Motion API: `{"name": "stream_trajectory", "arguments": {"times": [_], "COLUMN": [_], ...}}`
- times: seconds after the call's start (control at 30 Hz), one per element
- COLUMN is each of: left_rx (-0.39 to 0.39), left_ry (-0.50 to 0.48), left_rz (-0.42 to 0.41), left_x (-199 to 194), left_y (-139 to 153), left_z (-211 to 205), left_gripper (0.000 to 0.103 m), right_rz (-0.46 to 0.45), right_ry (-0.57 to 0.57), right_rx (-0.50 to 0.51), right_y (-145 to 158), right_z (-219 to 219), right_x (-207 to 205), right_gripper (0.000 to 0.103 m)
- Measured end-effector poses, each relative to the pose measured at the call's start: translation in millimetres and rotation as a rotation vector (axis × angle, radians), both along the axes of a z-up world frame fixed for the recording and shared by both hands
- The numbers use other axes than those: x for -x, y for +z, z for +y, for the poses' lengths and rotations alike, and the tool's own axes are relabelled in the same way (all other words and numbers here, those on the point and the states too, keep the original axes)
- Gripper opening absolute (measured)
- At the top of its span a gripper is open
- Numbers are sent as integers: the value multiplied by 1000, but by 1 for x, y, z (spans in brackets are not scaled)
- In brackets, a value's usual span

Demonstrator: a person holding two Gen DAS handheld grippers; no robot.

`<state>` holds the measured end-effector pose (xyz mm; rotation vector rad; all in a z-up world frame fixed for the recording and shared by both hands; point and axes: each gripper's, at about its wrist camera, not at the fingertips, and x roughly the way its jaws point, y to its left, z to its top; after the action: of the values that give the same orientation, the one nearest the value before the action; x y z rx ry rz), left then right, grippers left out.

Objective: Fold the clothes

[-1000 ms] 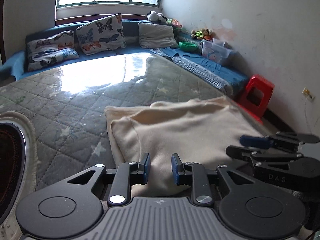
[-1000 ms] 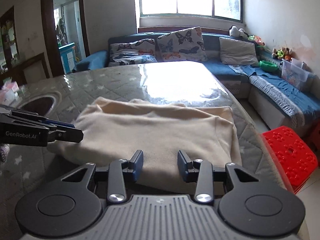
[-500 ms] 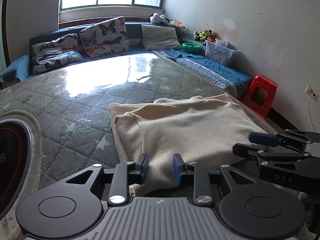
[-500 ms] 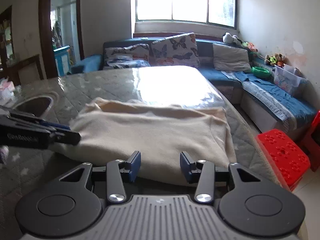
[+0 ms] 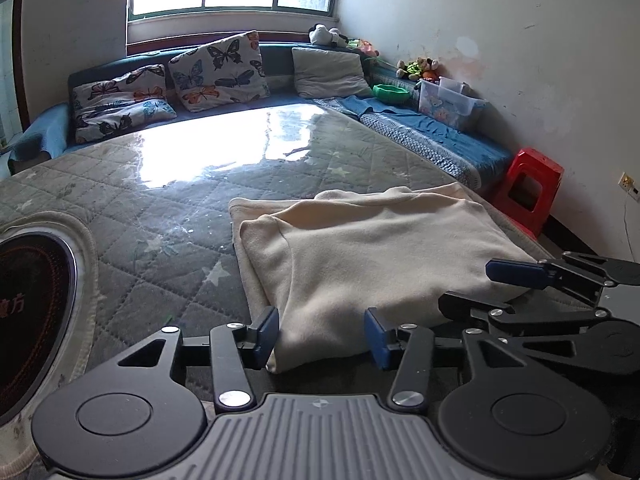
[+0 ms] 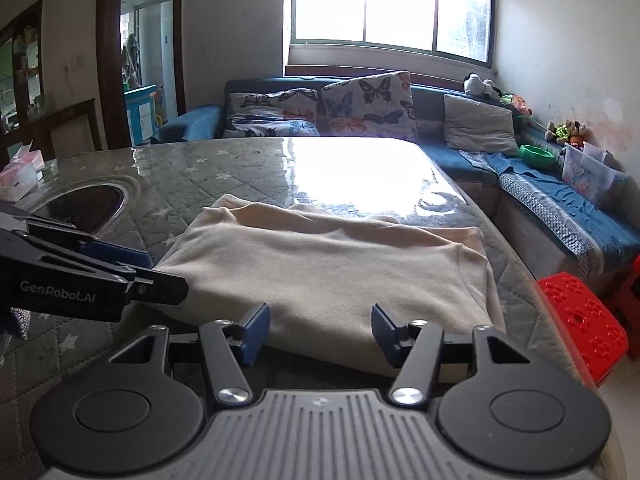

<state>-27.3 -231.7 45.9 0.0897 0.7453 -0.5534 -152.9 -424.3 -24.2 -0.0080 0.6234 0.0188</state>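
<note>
A cream fleece garment (image 5: pixel 372 248) lies folded flat on the quilted grey table cover (image 5: pixel 160 216); it also shows in the right wrist view (image 6: pixel 328 268). My left gripper (image 5: pixel 322 334) is open and empty, its blue pads either side of the garment's near left corner. My right gripper (image 6: pixel 318 330) is open and empty at the garment's near edge. The right gripper's fingers (image 5: pixel 520 280) show at the right of the left wrist view. The left gripper's fingers (image 6: pixel 120 272) show at the left of the right wrist view.
A round dark hotplate (image 5: pixel 28 320) is set in the table at the left. A blue corner sofa (image 6: pixel 560 208) with butterfly cushions (image 6: pixel 368 100) runs behind and right. A red plastic stool (image 6: pixel 580 320) stands off the table's right edge. A tissue pack (image 6: pixel 20 176) lies far left.
Both grippers have opened wider and drawn back a little from the garment's near edge. The garment lies still.
</note>
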Motion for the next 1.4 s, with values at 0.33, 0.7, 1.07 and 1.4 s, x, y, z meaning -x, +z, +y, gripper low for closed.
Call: {"name": "stream_trajectory", "arguments": {"times": [0.33,0.7,1.07,1.4], "left_rx": [-5,4,2,-9], "left_ry": [16,16,29,46], "left_rz": [-19,-44,-49,-57], "left_x": [22,43,59,69], "left_y": [4,5,3,4], "left_z": [10,20,27,31], "left_gripper": [82,102,103,103], "right_rz": [-18,-20,4,14], "right_ry": [-59,-123,-164,-210], "right_rx": [-32,-13,2,-18], "right_y": [3,2,-3,-7], "right_z": [3,11,14,12], "right_x": [18,34,45,54], "right_gripper": [89,103,103,103]}}
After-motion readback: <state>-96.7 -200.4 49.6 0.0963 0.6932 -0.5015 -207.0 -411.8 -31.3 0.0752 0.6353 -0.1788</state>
